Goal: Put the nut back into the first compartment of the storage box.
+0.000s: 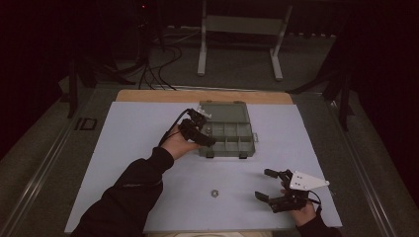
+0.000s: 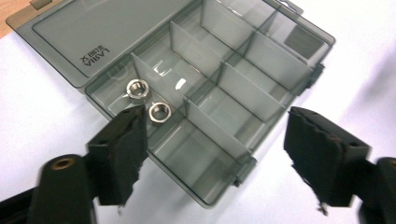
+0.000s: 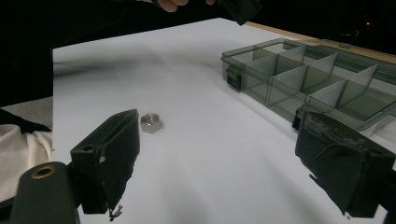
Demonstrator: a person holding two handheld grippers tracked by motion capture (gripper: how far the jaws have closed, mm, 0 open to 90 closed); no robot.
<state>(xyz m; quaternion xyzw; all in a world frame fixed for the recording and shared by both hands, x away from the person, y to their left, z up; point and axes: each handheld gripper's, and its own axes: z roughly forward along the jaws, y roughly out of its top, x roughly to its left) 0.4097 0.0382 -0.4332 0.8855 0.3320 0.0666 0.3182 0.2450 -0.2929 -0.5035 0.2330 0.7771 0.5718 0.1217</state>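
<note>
Your right gripper (image 1: 271,186), jaws spread and empty, sits nearer the loose nut (image 1: 215,193), which lies just left of it on the mat's near side.

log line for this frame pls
left gripper: open, over organizer box | two nuts in compartment | right gripper: open | loose nut on mat
</note>
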